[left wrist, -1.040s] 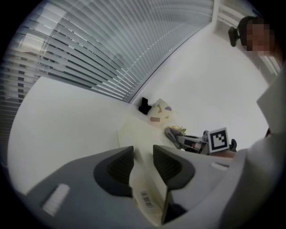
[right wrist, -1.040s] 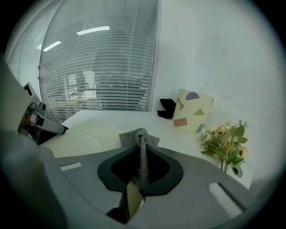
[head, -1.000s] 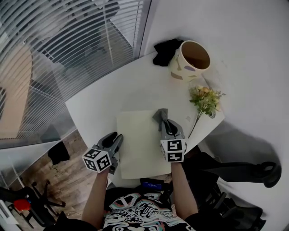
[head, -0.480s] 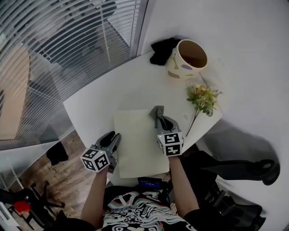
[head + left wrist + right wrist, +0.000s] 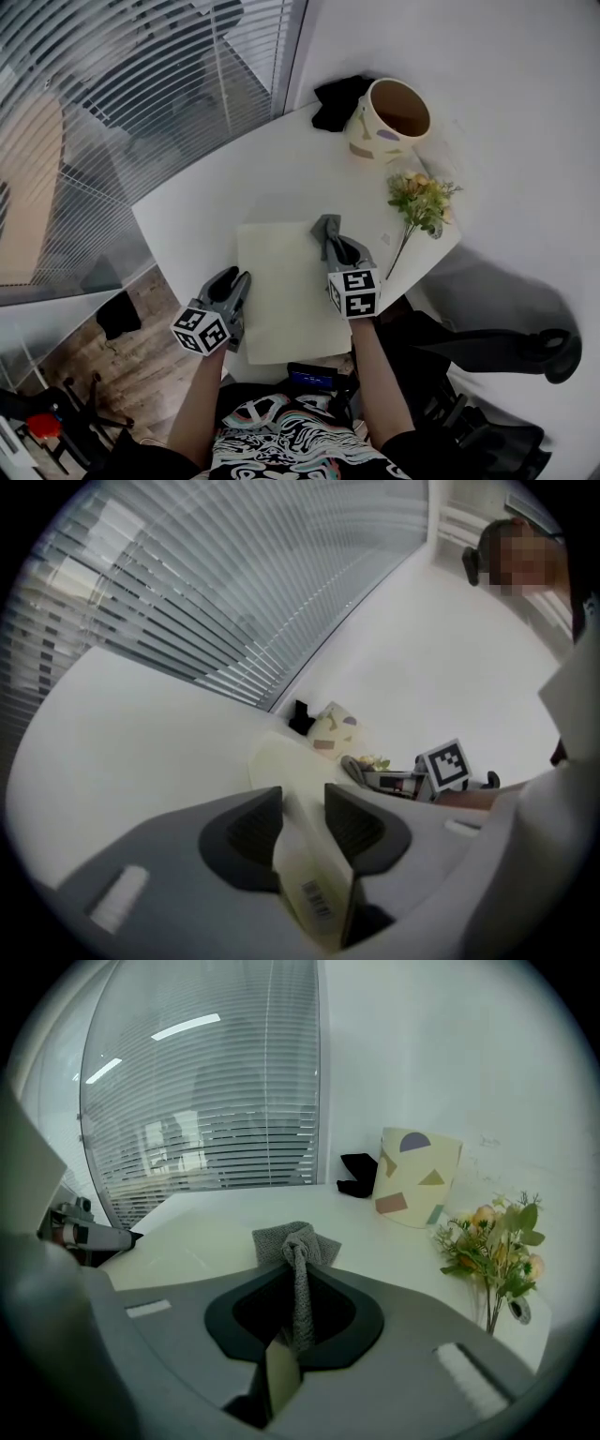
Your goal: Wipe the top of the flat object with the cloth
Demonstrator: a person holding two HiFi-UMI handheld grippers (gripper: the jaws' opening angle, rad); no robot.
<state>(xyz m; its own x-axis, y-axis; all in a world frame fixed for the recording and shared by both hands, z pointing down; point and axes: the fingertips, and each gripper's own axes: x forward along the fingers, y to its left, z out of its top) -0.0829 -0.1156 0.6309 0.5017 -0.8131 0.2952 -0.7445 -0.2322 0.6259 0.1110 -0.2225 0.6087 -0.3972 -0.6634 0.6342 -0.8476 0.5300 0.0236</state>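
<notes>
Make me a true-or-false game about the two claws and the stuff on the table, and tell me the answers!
1. The right claw is pinching the grey cloth. True.
2. The left claw holds nothing. False: it is shut on the edge of the flat cream board.
3. The flowers are inside the patterned pot. False: they are outside it, on the table, nearer the person.
4. A black thing sits right beside the pot. True.
</notes>
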